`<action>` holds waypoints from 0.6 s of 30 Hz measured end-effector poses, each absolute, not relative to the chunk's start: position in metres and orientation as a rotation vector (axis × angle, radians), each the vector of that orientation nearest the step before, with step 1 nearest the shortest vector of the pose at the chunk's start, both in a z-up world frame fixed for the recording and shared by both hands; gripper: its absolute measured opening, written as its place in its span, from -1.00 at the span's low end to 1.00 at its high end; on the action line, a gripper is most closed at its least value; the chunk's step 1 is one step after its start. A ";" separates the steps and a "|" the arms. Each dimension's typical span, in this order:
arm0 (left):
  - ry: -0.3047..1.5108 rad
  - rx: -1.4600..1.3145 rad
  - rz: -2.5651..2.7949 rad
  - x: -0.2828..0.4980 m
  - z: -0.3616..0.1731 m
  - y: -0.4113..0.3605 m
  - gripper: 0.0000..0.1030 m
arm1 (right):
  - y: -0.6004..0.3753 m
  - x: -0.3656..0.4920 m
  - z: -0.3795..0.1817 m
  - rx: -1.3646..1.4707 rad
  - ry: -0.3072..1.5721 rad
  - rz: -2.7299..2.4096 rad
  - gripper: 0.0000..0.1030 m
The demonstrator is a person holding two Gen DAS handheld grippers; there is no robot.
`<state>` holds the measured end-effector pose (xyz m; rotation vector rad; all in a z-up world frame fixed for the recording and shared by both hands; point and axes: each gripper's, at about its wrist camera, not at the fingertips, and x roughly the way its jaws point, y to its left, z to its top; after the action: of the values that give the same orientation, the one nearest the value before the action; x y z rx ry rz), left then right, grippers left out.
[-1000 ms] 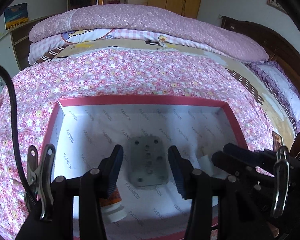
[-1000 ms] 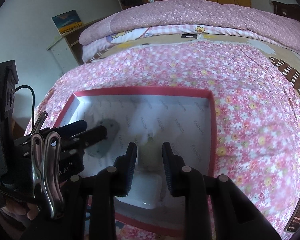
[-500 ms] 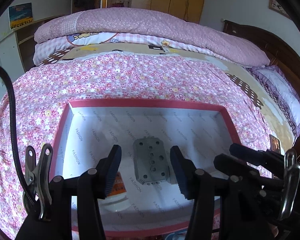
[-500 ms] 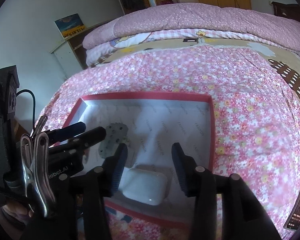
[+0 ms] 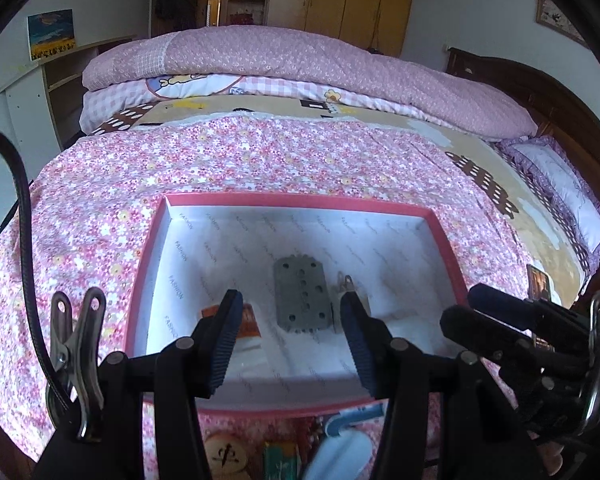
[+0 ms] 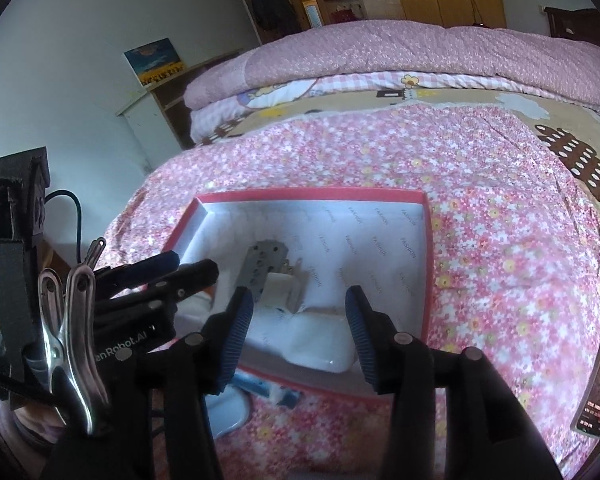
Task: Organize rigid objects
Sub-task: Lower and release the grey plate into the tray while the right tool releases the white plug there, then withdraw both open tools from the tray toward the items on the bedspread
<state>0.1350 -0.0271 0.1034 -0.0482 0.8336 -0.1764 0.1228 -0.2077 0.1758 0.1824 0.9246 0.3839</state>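
A red-rimmed box (image 5: 300, 200) with a white lining lies on the flowered bedspread. In it lie a grey metal plate with holes (image 5: 302, 301), a small metal piece (image 5: 346, 286), an orange-and-white tube (image 5: 246, 326) and a white rounded case (image 6: 320, 344). My left gripper (image 5: 290, 338) is open and empty above the box's near side. My right gripper (image 6: 300, 328) is open and empty above the white case. The box shows in the right wrist view too (image 6: 429, 240), with the plate (image 6: 262, 266).
Loose items lie on the bedspread in front of the box: a round wooden disc (image 5: 225, 454), a green item (image 5: 280, 458) and a white-and-blue object (image 5: 342, 446) (image 6: 226, 410). A phone (image 6: 598, 364) lies at the right. Folded quilts (image 5: 300, 60) are piled behind.
Both grippers have pulled back and up from the box. The right gripper opened wider, off the white case, which now lies in the box. The left gripper's jaws also widened.
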 end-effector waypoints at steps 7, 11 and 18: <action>0.814 -0.036 -0.177 0.110 0.111 -0.028 0.04 | -0.208 0.101 0.184 0.197 0.928 0.393 -0.03; 0.805 -0.029 -0.183 0.094 0.115 -0.028 0.04 | -0.209 0.088 0.187 0.206 0.932 0.401 -0.03; 0.794 -0.015 -0.173 0.072 0.116 -0.026 0.04 | -0.211 0.070 0.187 0.230 0.946 0.403 -0.03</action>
<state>0.0720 -0.0259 0.1155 -0.0154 0.7937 -0.1727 0.0703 -0.2108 0.1866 0.2305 0.9460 0.4025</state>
